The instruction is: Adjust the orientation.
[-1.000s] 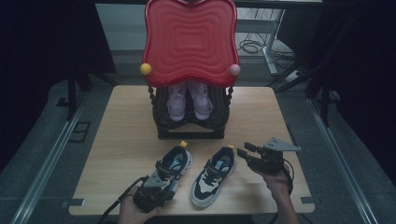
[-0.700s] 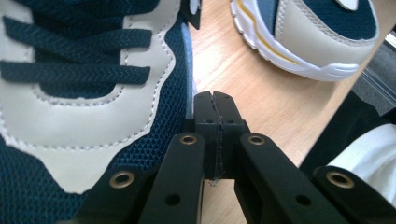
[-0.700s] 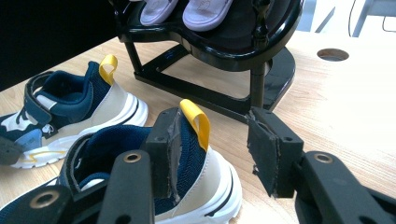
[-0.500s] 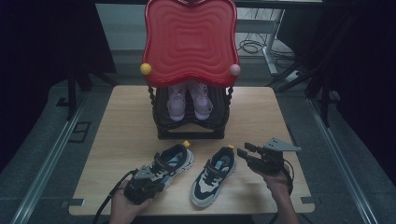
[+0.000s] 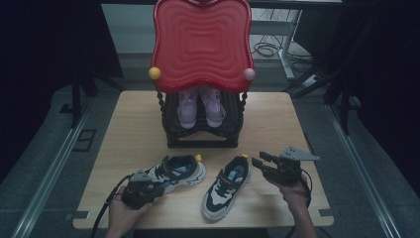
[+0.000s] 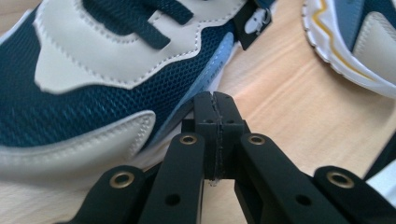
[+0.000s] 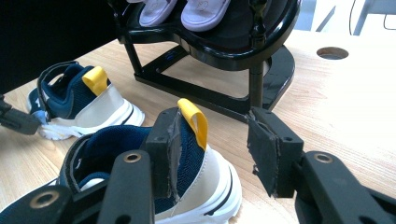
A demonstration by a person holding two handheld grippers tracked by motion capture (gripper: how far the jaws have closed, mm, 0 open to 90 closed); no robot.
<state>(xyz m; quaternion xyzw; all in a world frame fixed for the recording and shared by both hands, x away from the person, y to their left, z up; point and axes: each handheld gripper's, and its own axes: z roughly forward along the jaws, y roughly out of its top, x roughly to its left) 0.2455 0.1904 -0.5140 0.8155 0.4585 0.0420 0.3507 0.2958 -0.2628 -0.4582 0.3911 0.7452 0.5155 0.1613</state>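
now left gripper (image 5: 148, 184), jaws closed, has pushed left sneaker (image 5: 173, 172) sideways; right gripper (image 5: 261, 162) open.

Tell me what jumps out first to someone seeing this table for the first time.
The big red wavy tray top of the black shoe rack at the table's far middle, with pale purple shoes underneath. Nearer, two navy-and-white sneakers: the left sneaker by the shut left gripper, the right sneaker beside the open right gripper.
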